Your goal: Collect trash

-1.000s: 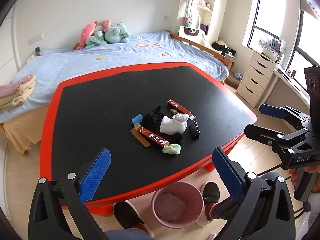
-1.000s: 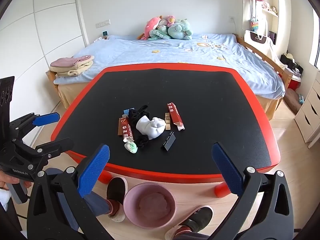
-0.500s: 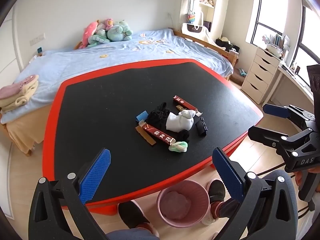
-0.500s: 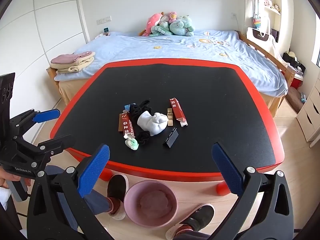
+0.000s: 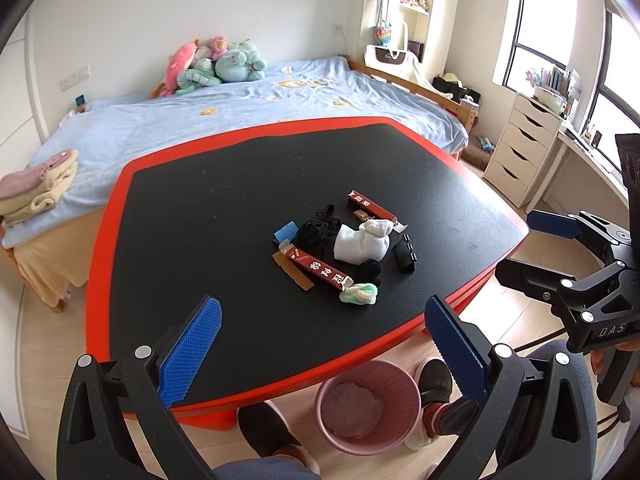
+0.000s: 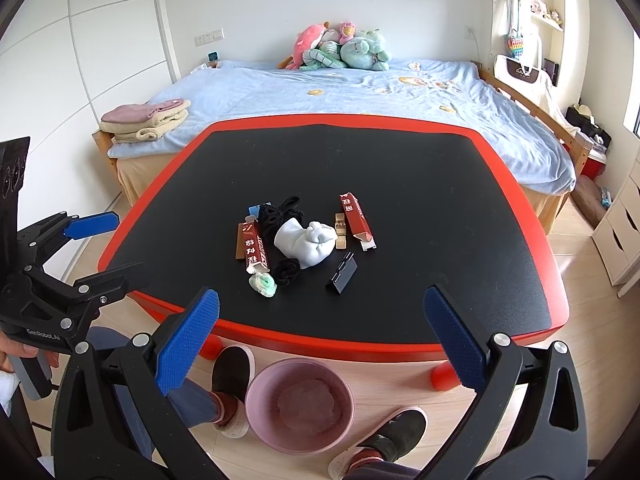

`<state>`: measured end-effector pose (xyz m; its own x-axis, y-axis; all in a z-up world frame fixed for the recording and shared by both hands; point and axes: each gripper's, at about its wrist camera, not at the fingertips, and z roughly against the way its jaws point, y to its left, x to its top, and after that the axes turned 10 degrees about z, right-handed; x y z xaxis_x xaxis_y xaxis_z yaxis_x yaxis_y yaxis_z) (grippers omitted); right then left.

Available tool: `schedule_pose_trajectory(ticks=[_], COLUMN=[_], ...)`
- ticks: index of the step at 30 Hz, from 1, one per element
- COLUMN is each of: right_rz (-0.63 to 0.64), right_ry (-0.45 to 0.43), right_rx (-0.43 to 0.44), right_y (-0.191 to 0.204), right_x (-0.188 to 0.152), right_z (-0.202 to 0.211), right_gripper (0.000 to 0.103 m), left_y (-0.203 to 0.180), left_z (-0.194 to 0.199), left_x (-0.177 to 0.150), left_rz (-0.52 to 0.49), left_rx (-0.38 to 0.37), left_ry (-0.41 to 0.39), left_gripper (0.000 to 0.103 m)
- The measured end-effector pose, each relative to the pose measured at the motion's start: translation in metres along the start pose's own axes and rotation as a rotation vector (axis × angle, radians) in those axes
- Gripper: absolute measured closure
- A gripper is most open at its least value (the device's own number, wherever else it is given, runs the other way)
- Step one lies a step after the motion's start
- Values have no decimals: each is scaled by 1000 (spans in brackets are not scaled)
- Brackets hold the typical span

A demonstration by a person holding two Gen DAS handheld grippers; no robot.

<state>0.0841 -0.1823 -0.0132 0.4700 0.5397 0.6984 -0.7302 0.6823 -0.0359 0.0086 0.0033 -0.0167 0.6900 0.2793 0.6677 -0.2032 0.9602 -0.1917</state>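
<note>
The trash pile (image 6: 304, 240) is gathered mid-table on the black, red-rimmed table (image 6: 440, 200): two red wrappers (image 6: 356, 220), a white wad (image 6: 306, 242), a black clip (image 6: 342, 276) and a green-white scrap (image 6: 263, 285). Compared with a second ago, it is seen slightly closer and nothing has been lifted. The left gripper (image 5: 320, 354) and right gripper (image 6: 320, 344) are held wide apart and empty, short of the pile. The pink bin (image 6: 299, 404) is placed below the table's near edge, so collection is judged unstarted.

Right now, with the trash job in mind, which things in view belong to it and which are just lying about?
Job:
two red-brown cartons
green-white wad
pink bin on the floor
left gripper and right gripper, both open and empty

Probably lying about:
white sock
black cords
black clip
plush toys
folded towels
</note>
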Motion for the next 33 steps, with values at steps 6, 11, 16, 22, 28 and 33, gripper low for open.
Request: schedule_pose_trajectory(ticks=[6,11,16,22,28,33], right_rz=[0,-1,-2,-6,-8,-6], right_ry=[4,6,9,13,18,27], right_rx=[2,5,5,12,16,21], right_y=[-1,-1,-3,-5,-5,-4], right_x=[-1,-3,-4,-4,-6,-5], right_z=[-1,-2,-4,-5,-7,-9], right_gripper=[3,3,3,3,3,3], left_y=[-1,0,0,1,2,4], left_z=[0,-2,-3,-6,-7,-8], left_x=[1,0,-1,0,0,-1], left_rz=[-1,-8,-1,4,14,18], left_rx=[0,1,5,4,0,-2], left_ry=[1,-3,2,16,20,23], left_gripper=[6,6,6,6,6,6])
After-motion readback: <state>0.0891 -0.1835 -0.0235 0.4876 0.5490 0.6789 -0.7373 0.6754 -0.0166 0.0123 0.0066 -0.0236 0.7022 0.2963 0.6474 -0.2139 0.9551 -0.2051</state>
